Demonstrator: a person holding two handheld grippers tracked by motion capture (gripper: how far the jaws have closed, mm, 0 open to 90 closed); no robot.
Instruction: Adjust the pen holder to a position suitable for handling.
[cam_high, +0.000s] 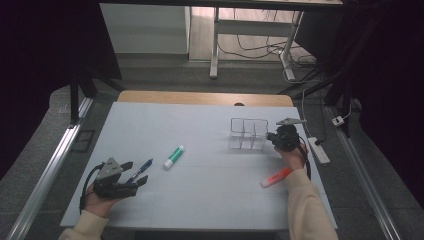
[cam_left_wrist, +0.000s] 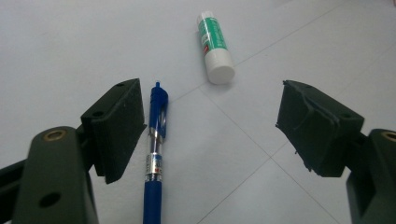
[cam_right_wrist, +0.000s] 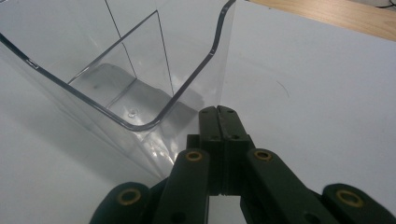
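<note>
The left gripper (cam_high: 134, 176), jaws wide, straddles the pen (cam_left_wrist: 155, 144), which lies along its reach beside the left-hand jaw, while the right gripper (cam_right_wrist: 218, 116), jaws pressed together, rests beside the clear organizer (cam_right_wrist: 140, 93).

We are looking down on a white table top (cam_high: 210, 195) with a wooden edge (cam_high: 205, 98) showing along its far side. Grey floor (cam_high: 165, 70) is running beyond it, with white desk legs (cam_high: 214, 45) standing there and black cables (cam_high: 255, 47) lying loose. A white power strip (cam_high: 319, 150) is lying right of the table. Dark curtains (cam_high: 45, 50) are hanging at both sides.
</note>
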